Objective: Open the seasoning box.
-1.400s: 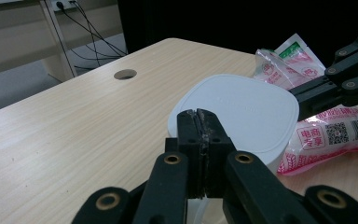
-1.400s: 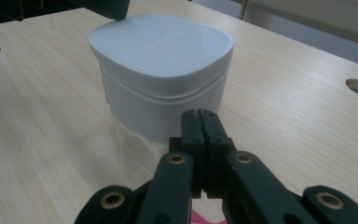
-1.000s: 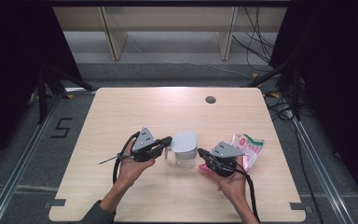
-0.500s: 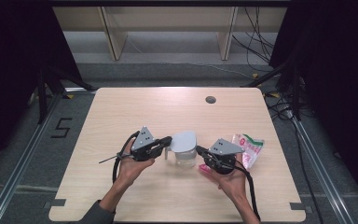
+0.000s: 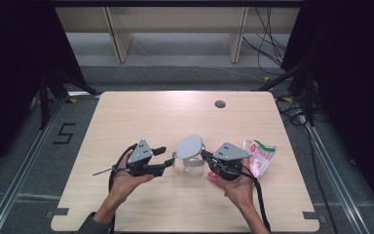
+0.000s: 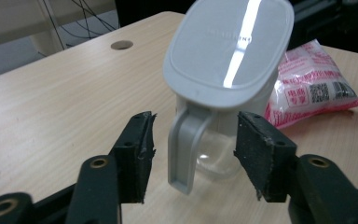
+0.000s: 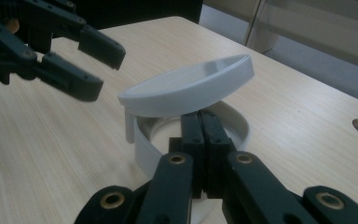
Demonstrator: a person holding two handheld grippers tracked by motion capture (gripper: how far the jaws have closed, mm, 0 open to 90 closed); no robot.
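A clear plastic jug (image 5: 189, 165) with a grey handle (image 6: 182, 149) stands on the table near the front. Its grey lid (image 5: 189, 146) is tilted up on the side toward my right gripper. My left gripper (image 5: 161, 158) is open; its jaws have just been opening and stand either side of the handle (image 6: 193, 149) without touching it. My right gripper (image 5: 204, 155) is shut, jaws pressed together, with the tips (image 7: 200, 116) at the jug's rim (image 7: 142, 149) under the raised lid (image 7: 186, 88). Whether they pinch anything is hidden.
A pink and white packet (image 5: 260, 155) lies on the table just right of my right gripper, also behind the jug (image 6: 312, 88). A round cable hole (image 5: 219, 104) sits at the table's far edge. Cables and shelf legs lie on the floor beyond.
My left gripper's jaws have opened off the jug's handle and the hand has drawn back a little to the left. The right gripper and the raised lid have stayed put.
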